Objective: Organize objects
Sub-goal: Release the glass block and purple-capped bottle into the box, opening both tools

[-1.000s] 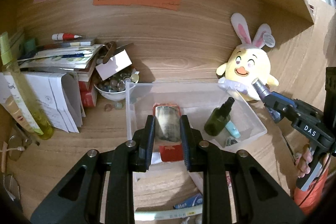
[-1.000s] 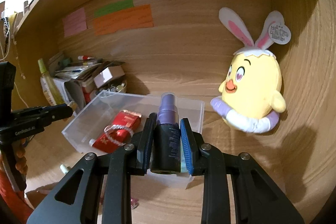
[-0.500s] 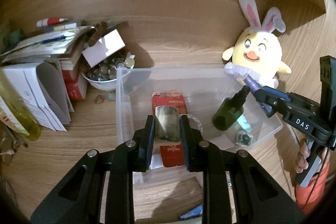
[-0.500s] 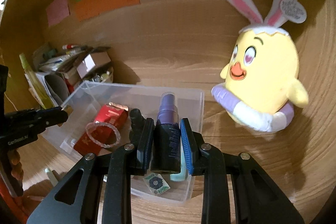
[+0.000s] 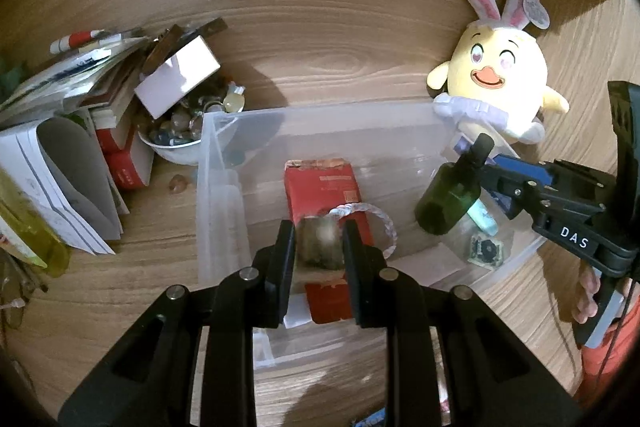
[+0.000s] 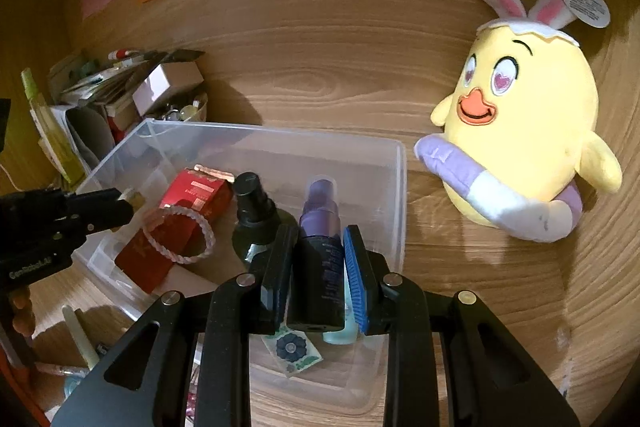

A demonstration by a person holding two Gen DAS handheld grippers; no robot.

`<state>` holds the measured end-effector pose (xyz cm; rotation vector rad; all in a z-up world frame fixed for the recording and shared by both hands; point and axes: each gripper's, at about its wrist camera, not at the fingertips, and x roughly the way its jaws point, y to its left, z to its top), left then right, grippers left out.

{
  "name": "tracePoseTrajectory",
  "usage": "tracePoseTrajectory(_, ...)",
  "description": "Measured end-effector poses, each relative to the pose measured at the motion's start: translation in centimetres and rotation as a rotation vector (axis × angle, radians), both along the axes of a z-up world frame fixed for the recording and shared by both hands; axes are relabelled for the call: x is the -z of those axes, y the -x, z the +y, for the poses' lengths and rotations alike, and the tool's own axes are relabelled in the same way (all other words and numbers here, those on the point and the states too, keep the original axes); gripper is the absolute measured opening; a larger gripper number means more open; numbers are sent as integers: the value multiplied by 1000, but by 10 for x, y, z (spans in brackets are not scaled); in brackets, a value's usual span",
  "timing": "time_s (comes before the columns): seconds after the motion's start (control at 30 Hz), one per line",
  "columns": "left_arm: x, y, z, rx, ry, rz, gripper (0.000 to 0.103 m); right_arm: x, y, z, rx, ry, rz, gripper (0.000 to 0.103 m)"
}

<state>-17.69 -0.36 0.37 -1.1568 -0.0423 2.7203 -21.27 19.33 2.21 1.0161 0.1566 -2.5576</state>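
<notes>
Left wrist view: the left gripper (image 5: 319, 247) is clenched on a small, blurred olive-brown object (image 5: 319, 245), held above the red box (image 5: 324, 199) inside the clear plastic bin (image 5: 216, 187). The bin's left wall is flanked by a white bowl of stones (image 5: 176, 143) just beside its far corner, and by stacked papers (image 5: 60, 171) further left; bare bin floor is seen between that wall and the red box. A twisted white bracelet (image 5: 380, 217) lies over the box. In the right wrist view, the right gripper (image 6: 320, 267) is closed on a dark spray bottle with a purple cap (image 6: 320, 227), held upright over the bin's right end, beside a dark green spray bottle (image 6: 256, 223). A yellow chick plush with bunny ears (image 6: 528, 131) leans on the wooden back panel (image 6: 340, 39), just past the bin's right rim.
</notes>
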Motion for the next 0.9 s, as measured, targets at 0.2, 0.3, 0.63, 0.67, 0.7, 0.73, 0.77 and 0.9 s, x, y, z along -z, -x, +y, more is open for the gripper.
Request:
tracePoseTrajectory(0.2, -2, -1, -4, -7, -14, -4, 23, -1, -1, -5, -1, -39, 4, 24)
tracePoseTrajectory(0.3, -6, -4, -5, -10, -19, 1, 25, -3, -4, -6, -7, -46, 5, 26)
tracePoseTrajectory(0.63, -34, -36, -3, -25, 10, 112, 60, -26, -35, -1, -19, 3, 75, 60)
tracePoseTrajectory(0.67, -36, -40, -2, -25, 19, 123, 63, -29, -40, -1, -22, 8, 86, 64)
tracePoseTrajectory(0.7, -38, -42, -2, -26, 25, 130, 64, -32, -45, -1, -24, 10, 98, 65)
tracePoseTrajectory(0.73, -40, -47, -1, -26, 28, 135, 65, -35, -50, -2, -27, 8, 110, 67)
tracePoseTrajectory(0.77, -41, -50, -1, -23, 28, 137, 66, -37, -55, -2, -31, 7, 116, 67)
tracePoseTrajectory(0.9, -44, -67, -4, -23, 26, 147, 80, -44, -75, -5, -52, -3, 139, 68)
